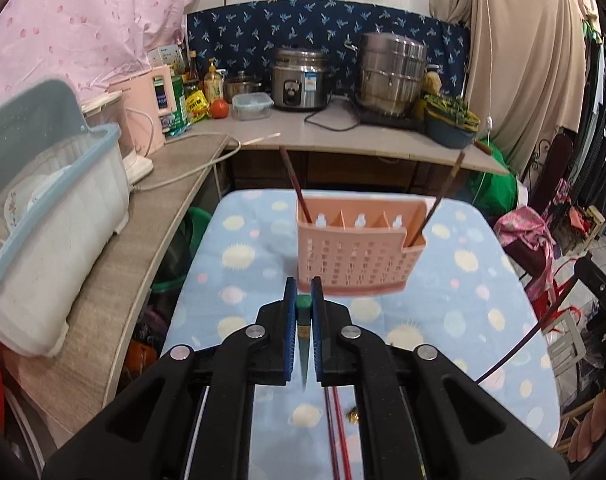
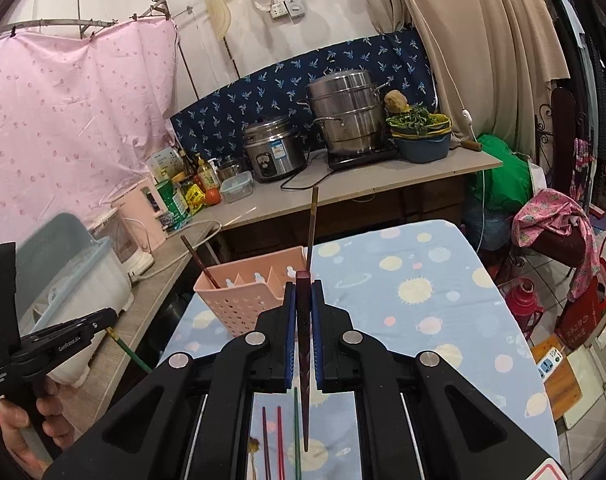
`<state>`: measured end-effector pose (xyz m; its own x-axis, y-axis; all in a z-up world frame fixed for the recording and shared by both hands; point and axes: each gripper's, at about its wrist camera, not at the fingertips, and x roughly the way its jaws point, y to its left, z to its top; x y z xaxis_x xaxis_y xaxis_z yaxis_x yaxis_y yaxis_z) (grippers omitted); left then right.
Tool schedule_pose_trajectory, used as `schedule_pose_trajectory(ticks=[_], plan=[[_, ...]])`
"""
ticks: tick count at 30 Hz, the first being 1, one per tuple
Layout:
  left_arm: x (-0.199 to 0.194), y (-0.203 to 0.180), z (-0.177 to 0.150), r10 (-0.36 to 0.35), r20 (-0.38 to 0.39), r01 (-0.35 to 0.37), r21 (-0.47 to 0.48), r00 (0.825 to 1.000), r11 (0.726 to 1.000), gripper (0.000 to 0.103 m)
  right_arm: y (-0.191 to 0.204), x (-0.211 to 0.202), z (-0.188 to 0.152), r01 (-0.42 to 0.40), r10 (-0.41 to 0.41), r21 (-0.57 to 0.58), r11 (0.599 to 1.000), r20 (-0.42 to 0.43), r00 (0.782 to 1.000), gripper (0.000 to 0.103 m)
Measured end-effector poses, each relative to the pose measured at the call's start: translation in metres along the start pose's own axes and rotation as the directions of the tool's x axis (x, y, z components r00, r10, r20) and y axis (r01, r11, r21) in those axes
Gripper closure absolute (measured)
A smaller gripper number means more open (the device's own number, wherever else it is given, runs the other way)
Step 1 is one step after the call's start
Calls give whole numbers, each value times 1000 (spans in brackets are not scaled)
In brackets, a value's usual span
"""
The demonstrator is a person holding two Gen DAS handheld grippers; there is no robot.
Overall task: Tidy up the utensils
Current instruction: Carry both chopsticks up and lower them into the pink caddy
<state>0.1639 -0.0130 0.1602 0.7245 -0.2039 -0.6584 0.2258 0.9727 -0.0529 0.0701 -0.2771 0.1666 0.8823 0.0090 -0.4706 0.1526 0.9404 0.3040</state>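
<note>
A pink slotted utensil holder [image 1: 353, 250] stands upright at the far end of the planet-print table, one dark chopstick [image 1: 294, 184] leaning from its left compartment, another [image 1: 439, 200] from its right. A green chopstick [image 1: 303, 326] and a maroon chopstick [image 2: 303, 344] hang nearer, points down. Red chopsticks [image 2: 271, 440] lie nearest.

The utensil holder [image 1: 353, 248] stands on the cloth-covered table [image 1: 483, 300], one chopstick [image 1: 295, 184] in its left end compartment and another chopstick [image 1: 439, 200] in its right. Behind the table runs a counter [image 1: 343, 136] bearing a rice cooker [image 1: 299, 80], with a steamer pot [image 1: 393, 74] to its right. A dish rack [image 1: 51, 232] sits on the left counter.
</note>
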Motion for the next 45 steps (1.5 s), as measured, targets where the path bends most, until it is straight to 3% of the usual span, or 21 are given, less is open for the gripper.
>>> schedule_pose_trajectory(ticks=[9, 19, 24, 33, 41, 45], plan=[[-14, -6, 78, -24, 135, 28, -33, 991, 999, 96, 17, 14, 62, -67, 65, 12, 998, 113, 991, 96], [-10, -11, 149, -25, 303, 45, -60, 953, 997, 96, 38, 60, 119, -133, 123, 36, 990, 215, 969, 96], [24, -10, 153, -3, 283, 22, -62, 959, 998, 96, 45, 100, 119, -123, 116, 30, 992, 184, 976, 96], [63, -8, 145, 11, 247, 6, -66, 969, 998, 96, 43, 154, 88, -104, 103, 17, 994, 72, 992, 96], [35, -6, 168, -4, 322, 28, -70, 947, 997, 96, 46, 156, 87, -111, 111, 3, 994, 76, 991, 96], [42, -7, 172, 0, 334, 26, -75, 942, 997, 96, 44, 161, 84, -105, 104, 9, 994, 59, 993, 96]])
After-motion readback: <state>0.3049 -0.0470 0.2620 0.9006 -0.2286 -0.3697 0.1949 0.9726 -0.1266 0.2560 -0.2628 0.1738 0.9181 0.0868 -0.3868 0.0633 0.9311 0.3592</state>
